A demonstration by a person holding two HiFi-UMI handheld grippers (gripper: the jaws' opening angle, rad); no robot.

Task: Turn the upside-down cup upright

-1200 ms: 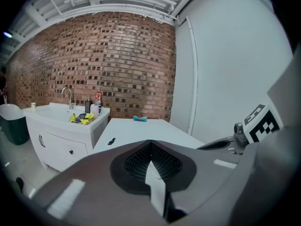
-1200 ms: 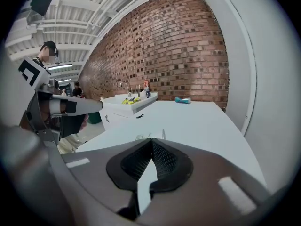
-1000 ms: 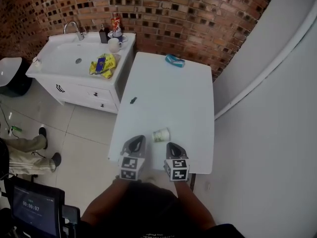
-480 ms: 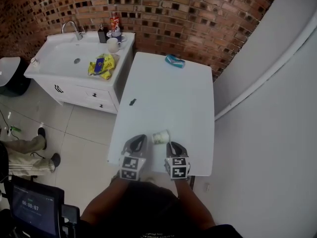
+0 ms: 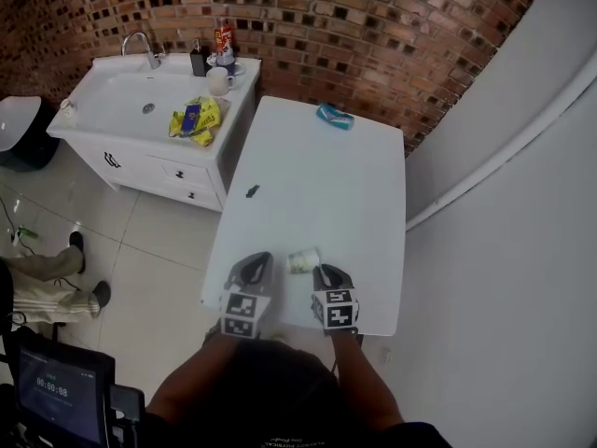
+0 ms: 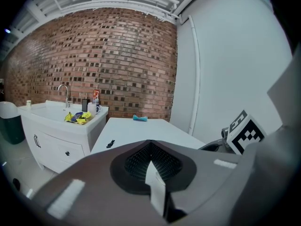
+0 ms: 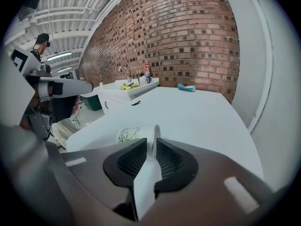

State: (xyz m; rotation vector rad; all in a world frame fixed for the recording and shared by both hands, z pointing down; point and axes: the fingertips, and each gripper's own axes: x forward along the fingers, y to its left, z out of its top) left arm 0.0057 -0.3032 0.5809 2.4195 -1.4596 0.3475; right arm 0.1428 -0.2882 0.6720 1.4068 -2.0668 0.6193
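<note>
A white paper cup (image 5: 302, 260) with a green print lies on its side near the front edge of the white table (image 5: 317, 175). In the right gripper view the cup (image 7: 131, 134) lies just past the jaws, mouth towards them, and its rim wall sits pinched between the pads. My right gripper (image 5: 323, 271) (image 7: 153, 142) is shut on that rim. To the cup's left, my left gripper (image 5: 256, 264) (image 6: 150, 157) hovers over the table edge, shut and empty; the cup is hidden in its view.
A teal object (image 5: 333, 115) lies at the table's far end and a small dark item (image 5: 252, 191) near its left edge. A white sink cabinet (image 5: 140, 110) with yellow packets (image 5: 196, 119) stands left of the table. A person's legs (image 5: 47, 278) show on the floor at left.
My right gripper has closed in on the cup's rim from slightly behind it. The cup has stayed lying on its side, and the left gripper has hardly moved.
</note>
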